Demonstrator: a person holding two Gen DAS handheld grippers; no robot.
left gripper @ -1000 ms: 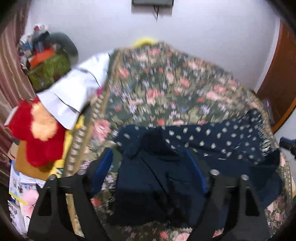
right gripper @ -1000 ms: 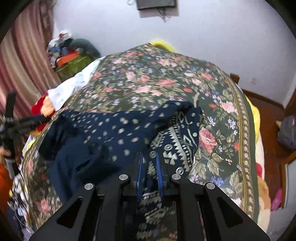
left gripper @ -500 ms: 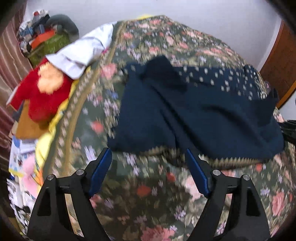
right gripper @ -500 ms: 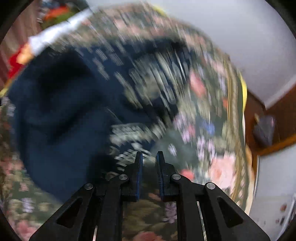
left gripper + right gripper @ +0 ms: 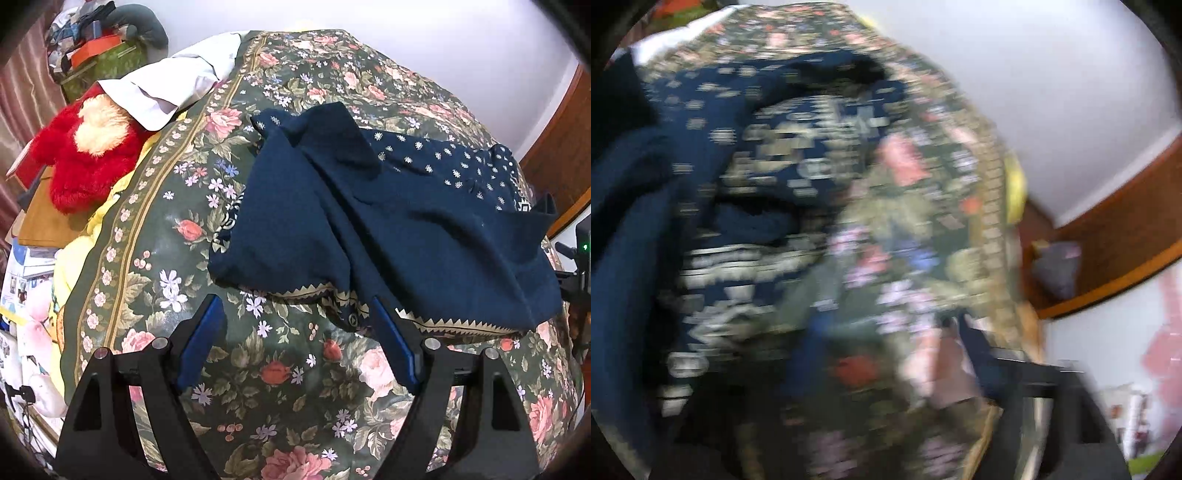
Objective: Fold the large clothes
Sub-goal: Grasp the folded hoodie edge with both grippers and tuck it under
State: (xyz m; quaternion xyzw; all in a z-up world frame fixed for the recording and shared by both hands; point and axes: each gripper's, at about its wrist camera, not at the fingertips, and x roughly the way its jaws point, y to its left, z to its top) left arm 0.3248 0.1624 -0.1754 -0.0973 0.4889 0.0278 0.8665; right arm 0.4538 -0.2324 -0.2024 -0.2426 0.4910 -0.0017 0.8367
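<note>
Navy garment (image 5: 388,221) judged soft, light, limp; zigzag hem just ahead of left tongs (image 5: 299,347) best gripped. Left tongs wide, empty; right tongs (image 5: 886,354) opening, nothing seen held.

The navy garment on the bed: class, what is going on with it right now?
A person with a hand-held gripper in each hand is folding a navy garment laid on a floral bedspread. It lies folded over, its patterned hem towards the camera. The left gripper hovers open just short of that hem, holding nothing. The right gripper's view is badly blurred; its jaws are opening, and nothing can be made out between them.
</note>
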